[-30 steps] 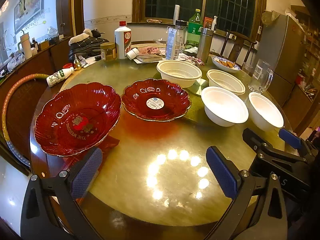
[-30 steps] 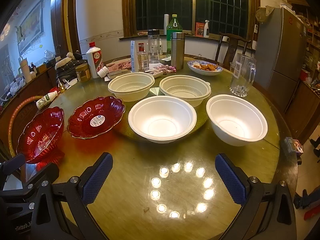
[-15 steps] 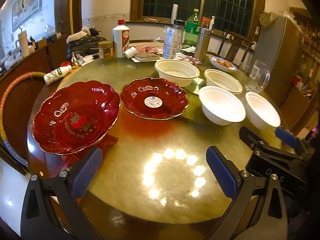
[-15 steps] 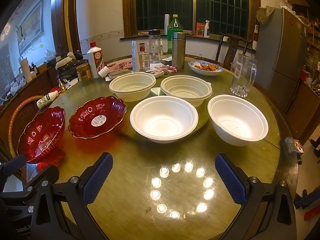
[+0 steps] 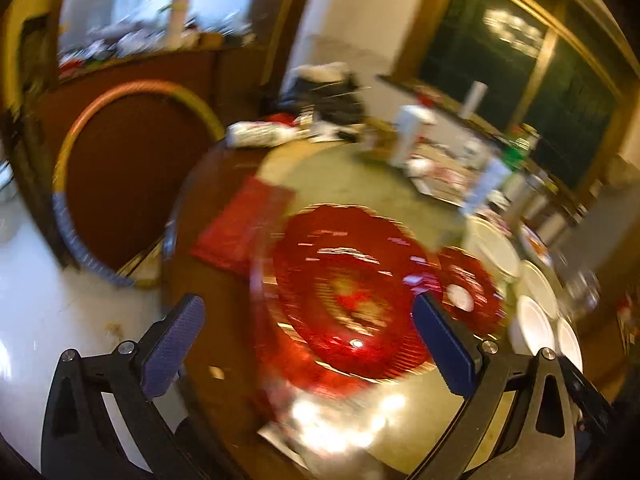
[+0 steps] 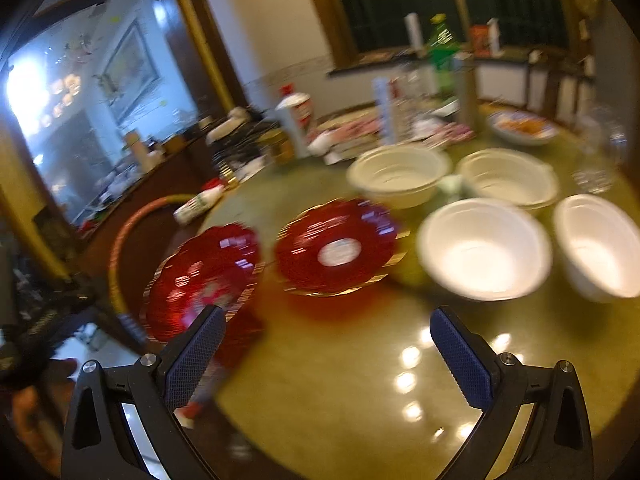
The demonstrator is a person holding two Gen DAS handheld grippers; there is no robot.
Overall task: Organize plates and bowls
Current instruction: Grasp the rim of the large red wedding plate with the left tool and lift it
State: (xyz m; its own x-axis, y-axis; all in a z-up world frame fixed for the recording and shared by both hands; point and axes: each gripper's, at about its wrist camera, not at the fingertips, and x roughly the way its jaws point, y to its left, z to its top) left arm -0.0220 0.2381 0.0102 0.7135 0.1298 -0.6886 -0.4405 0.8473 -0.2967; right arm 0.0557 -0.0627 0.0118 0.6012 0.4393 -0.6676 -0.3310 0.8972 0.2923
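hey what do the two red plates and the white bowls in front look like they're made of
Red plates: probably translucent glass or clear plastic. They are glossy with bright glints, gold-looking scalloped rims, and a red glow on the table beneath. Motion blur leaves it open.

Front white bowls: likely foam or paper-pulp disposables, with a matte, uniform white surface, thick soft rims and no sharp highlights.

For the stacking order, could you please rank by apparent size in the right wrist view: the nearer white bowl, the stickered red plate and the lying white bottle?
1. nearer white bowl
2. stickered red plate, only slightly smaller; blur makes this unsure
3. lying white bottle, clearly smallest, though farther away
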